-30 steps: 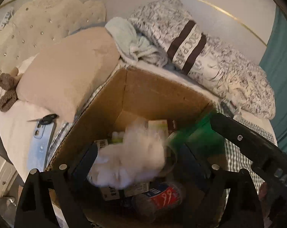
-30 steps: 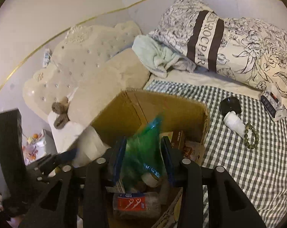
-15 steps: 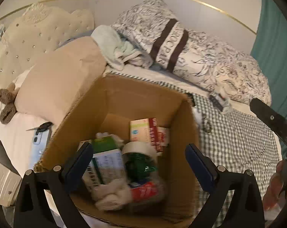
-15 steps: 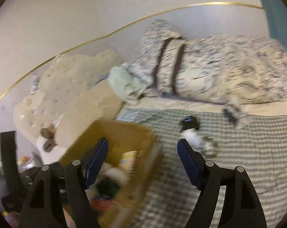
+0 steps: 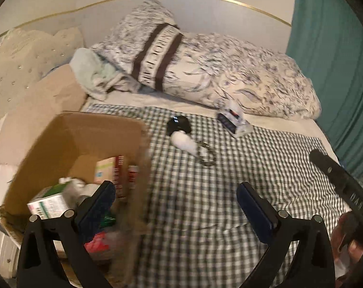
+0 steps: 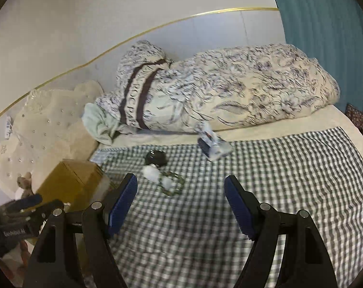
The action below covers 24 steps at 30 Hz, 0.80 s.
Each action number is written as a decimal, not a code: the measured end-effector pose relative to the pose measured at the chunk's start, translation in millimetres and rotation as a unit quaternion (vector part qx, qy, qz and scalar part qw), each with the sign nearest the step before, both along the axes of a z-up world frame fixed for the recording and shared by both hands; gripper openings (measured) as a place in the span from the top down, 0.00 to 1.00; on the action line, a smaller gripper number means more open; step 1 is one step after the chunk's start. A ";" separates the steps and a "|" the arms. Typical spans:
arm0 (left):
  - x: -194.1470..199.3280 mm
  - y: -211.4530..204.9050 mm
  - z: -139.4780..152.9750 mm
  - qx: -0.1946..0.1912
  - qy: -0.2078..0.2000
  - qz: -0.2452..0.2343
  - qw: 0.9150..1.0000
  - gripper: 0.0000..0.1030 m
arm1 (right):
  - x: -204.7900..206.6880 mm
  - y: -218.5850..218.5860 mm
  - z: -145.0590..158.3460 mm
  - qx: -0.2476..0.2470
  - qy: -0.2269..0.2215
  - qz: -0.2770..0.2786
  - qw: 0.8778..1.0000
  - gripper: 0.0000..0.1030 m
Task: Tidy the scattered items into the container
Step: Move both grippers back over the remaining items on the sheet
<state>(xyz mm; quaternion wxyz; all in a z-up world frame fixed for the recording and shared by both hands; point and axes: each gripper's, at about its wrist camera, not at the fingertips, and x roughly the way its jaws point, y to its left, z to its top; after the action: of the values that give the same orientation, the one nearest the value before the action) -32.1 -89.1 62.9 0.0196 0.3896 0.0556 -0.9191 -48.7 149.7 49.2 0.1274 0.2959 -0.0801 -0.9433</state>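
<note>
Left-wrist footage showed the left gripper point(image 5: 175, 206) with its jaws spread wide and nothing between them, hovering over the right-hand rim of the cardboard box point(image 5: 68, 139) and the gingham blanket point(image 5: 241, 172) beside it. The box sat at the blanket's left edge, open at the top and partly blurred along its near wall. Inside it lay a green-and-white carton point(image 5: 50, 200), a pale box with a red spine point(image 5: 110, 171), something red point(image 5: 97, 243) near the front, and other pieces too blurred to name.

Out on the blanket, well apart from the box, a black object point(image 5: 178, 124) touched a white cylindrical item point(image 5: 184, 142), and a green bead bracelet point(image 5: 206, 154) lay against the cylinder's far end. A small packet with a dark blue face point(image 5: 233, 121) rested farther right, close to the rolled floral duvet point(image 5: 205, 72). At the frame's right edge, part of the right gripper's body and the person's hand point(image 5: 347, 242) holding it were visible.

Right-wrist footage showed the right gripper point(image 6: 181, 202) likewise released and empty, held above the blanket point(image 6: 289, 180). Just beyond its left finger sat the white cylinder point(image 6: 151, 172), the bracelet point(image 6: 173, 183) and the black object point(image 6: 155, 157); the packet point(image 6: 211, 145) lay farther off, near the duvet point(image 6: 229, 88). The box point(image 6: 71, 182) stood to the left, with the left gripper point(image 6: 25, 206) beside it.
</note>
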 end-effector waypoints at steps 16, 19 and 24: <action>-107.2 70.0 -90.9 0.020 -0.062 -0.004 0.998 0.00 | -76.7 43.2 -56.9 0.030 -0.040 -0.012 0.999 0.27; -128.9 68.3 -107.5 0.019 -0.056 0.018 0.998 0.00 | -102.2 40.9 -60.5 0.035 -0.034 -0.012 0.999 0.27; -159.3 66.9 -135.1 0.001 -0.076 0.027 0.997 0.20 | -148.4 37.3 -66.7 0.045 -0.027 -0.019 0.998 0.27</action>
<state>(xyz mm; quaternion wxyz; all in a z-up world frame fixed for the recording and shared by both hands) -191.4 -22.2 -72.2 0.0477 0.4567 0.0655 -0.8859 -197.1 187.0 -17.6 0.0935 0.3253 -0.0466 -0.9398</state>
